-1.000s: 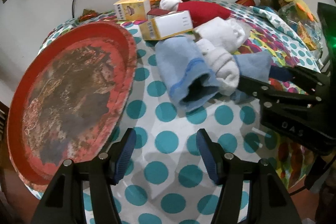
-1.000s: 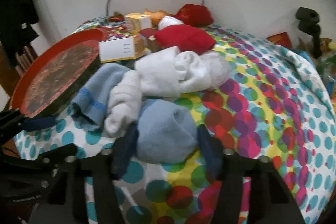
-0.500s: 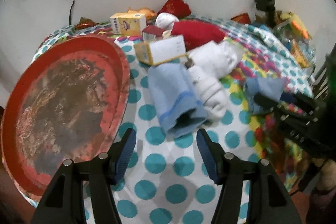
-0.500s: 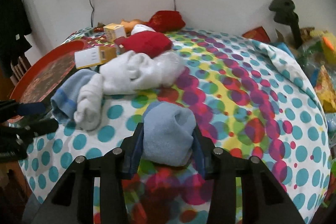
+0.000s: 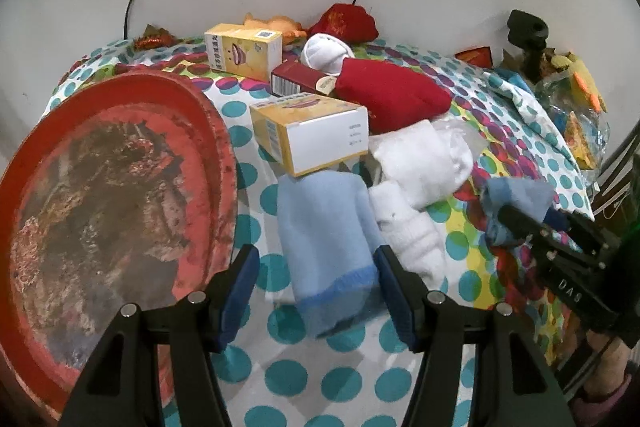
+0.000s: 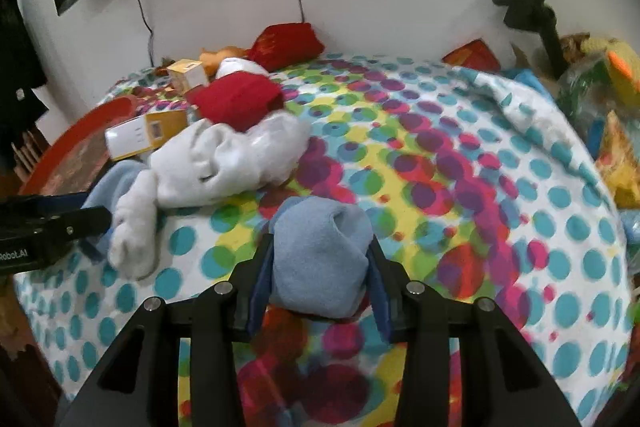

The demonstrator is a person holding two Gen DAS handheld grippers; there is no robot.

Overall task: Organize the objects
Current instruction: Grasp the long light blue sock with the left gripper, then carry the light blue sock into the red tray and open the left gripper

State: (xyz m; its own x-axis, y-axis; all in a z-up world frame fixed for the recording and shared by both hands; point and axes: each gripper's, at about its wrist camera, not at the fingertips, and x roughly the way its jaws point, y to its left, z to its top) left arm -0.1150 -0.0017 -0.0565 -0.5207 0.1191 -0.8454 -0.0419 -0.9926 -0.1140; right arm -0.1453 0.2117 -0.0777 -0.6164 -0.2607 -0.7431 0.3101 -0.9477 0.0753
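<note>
Right hand-held gripper [image 6: 320, 263]: pinching rolled blue sock [image 6: 320, 259], above the dotted table [image 6: 480, 187].
Left hand-held gripper [image 5: 316, 287]: spread, straddling light blue sock [image 5: 324, 235] beside red tray [image 5: 100, 187].

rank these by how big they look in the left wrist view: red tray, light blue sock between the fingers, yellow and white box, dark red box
1. red tray, by far the largest
2. light blue sock, though it lies nearest the camera, which inflates it
3. yellow and white box
4. dark red box, smallest; partly hidden and farther back, so its true size is unsure
</note>
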